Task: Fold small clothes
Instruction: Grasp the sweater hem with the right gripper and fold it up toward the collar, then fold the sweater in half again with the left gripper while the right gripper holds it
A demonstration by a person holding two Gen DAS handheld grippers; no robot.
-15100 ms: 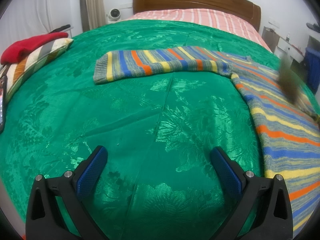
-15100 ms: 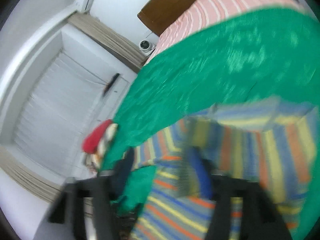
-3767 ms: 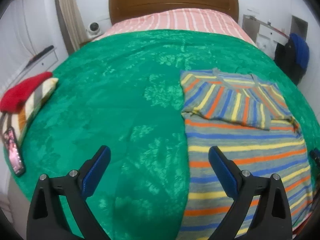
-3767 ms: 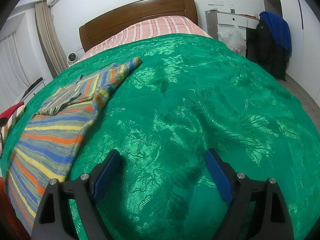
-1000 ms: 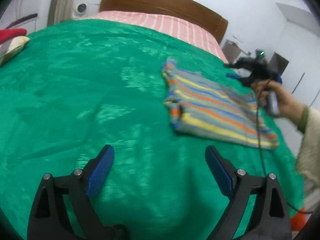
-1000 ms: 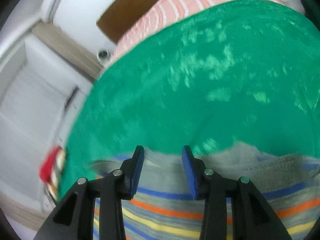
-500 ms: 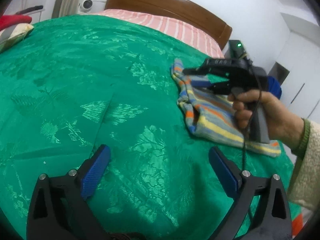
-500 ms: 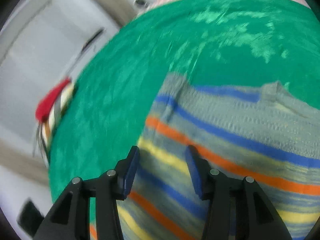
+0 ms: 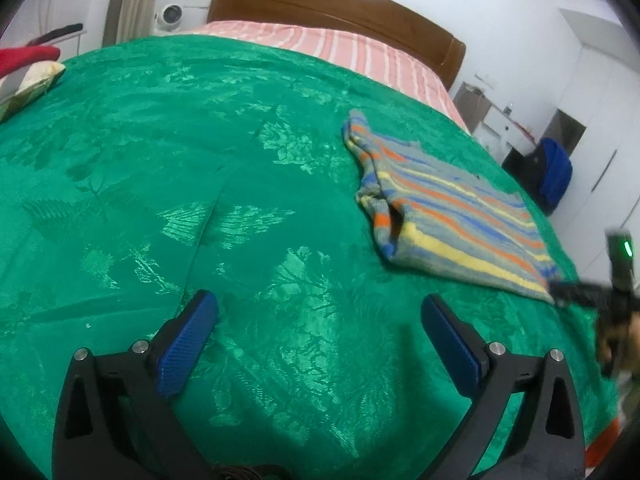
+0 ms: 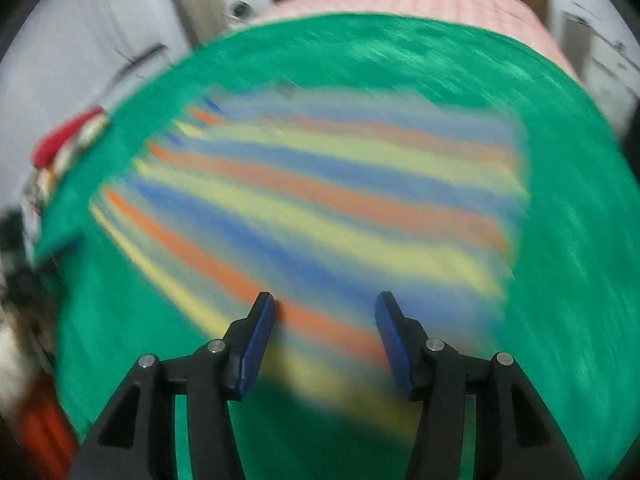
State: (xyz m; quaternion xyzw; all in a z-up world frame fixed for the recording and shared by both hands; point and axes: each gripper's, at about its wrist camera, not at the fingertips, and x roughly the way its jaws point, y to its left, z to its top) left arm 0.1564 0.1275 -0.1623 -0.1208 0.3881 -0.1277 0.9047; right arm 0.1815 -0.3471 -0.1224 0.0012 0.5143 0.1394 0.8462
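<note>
Knitted striped sweater [image 9: 448, 208], glossy brocade bedspread [image 9: 200, 160], wooden headboard [image 9: 340, 12]

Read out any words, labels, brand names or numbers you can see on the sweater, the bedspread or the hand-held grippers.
None can be read.
striped sweater: coloured stripes only, no tag or print showing.
green bedspread: woven leaf pattern, no writing.
left hand-held gripper: no markings in view.
right hand-held gripper: no markings; a green light on it shows in the left wrist view, no text legible.

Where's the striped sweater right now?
Left wrist view: the striped sweater lies folded on the green bedspread, right of centre, toward the bed's right edge, below the pink-striped sheet.
</note>
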